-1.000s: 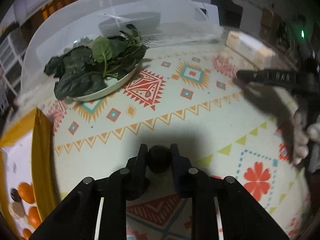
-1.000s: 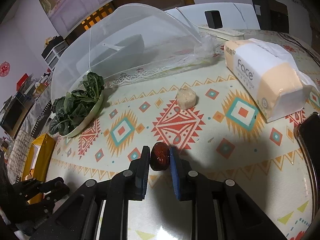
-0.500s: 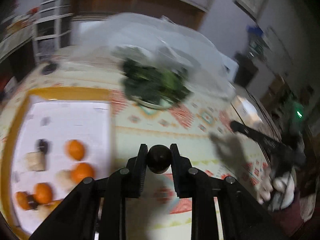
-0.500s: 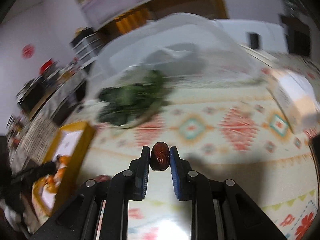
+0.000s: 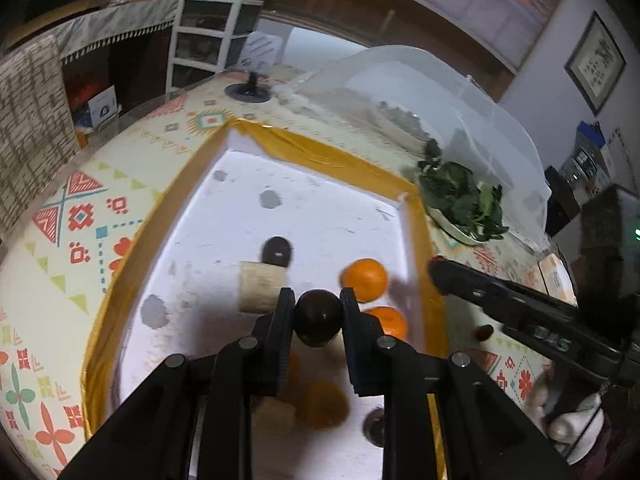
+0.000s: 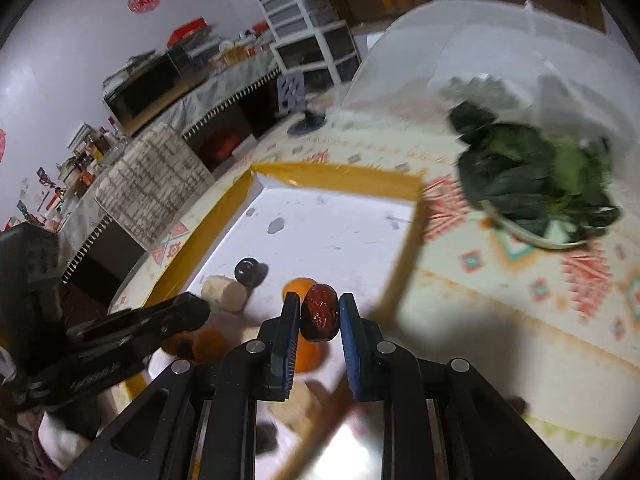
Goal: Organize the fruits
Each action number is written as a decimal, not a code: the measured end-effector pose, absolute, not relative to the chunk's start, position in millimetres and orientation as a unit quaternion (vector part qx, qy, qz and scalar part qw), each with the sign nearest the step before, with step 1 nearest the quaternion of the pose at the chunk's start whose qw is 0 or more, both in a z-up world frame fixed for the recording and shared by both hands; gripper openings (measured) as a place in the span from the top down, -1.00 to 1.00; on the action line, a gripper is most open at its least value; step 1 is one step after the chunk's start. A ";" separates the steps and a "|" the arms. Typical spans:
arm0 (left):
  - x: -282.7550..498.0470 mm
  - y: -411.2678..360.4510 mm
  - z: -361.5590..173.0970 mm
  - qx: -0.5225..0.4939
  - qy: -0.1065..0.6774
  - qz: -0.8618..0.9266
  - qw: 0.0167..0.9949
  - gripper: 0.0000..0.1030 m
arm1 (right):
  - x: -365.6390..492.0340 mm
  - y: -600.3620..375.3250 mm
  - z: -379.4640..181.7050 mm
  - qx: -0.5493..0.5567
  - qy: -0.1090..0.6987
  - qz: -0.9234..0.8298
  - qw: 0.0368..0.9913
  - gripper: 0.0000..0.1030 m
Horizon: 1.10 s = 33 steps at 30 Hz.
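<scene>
My left gripper (image 5: pixel 318 306) is shut on a dark round fruit (image 5: pixel 318 318) and hangs over the white tray with yellow rim (image 5: pixel 320 152). In the tray lie oranges (image 5: pixel 365 279), a pale cut piece (image 5: pixel 260 292) and another dark fruit (image 5: pixel 276 251). My right gripper (image 6: pixel 319 312) is shut on a red date (image 6: pixel 319 313) above the tray's near right corner (image 6: pixel 400 284); it also shows in the left wrist view as a black arm (image 5: pixel 520 312) at the right, just outside the rim. The left gripper appears in the right wrist view (image 6: pixel 172 320) at the lower left.
A plate of green leaves (image 5: pixel 464 204) sits right of the tray under a raised clear mesh cover (image 5: pixel 440 92). The patterned tablecloth (image 6: pixel 520 292) spreads around. A black round stand (image 5: pixel 248 90) is behind the tray. White drawers (image 6: pixel 312 28) stand beyond the table.
Both grippers swung left from the open tablecloth to the tray, each keeping its fruit. The tray now fills both views; the tissue pack has left the right view.
</scene>
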<state>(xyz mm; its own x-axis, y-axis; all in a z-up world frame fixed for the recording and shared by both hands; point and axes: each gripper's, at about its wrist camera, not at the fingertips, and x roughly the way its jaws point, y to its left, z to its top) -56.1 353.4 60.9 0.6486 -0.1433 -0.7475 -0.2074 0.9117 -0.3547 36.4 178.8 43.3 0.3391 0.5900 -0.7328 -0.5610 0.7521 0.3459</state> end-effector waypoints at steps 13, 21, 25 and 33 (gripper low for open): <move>-83.4 357.0 76.6 -0.211 0.380 0.022 0.901 -0.12 | 55.4 197.8 32.7 0.000 0.451 0.314 0.835 0.36; -112.2 325.0 99.1 -0.138 0.345 0.084 0.924 -0.42 | 10.1 148.9 75.7 0.015 0.398 0.306 0.865 0.12; -131.0 292.5 111.0 -0.095 0.317 0.113 0.937 -0.66 | -28.9 114.3 86.9 -0.005 0.367 0.288 0.884 0.00; -153.9 233.3 120.9 -0.036 0.286 0.128 0.949 -0.70 | -88.4 34.6 83.4 0.010 0.334 0.218 0.917 -0.17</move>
<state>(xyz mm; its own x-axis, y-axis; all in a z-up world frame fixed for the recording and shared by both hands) -153.9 233.3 120.9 0.8036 0.2229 -0.5518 -0.2641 0.9645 0.0050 -88.4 34.6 83.4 0.6822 0.4064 -0.6078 -0.3932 0.9048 0.1637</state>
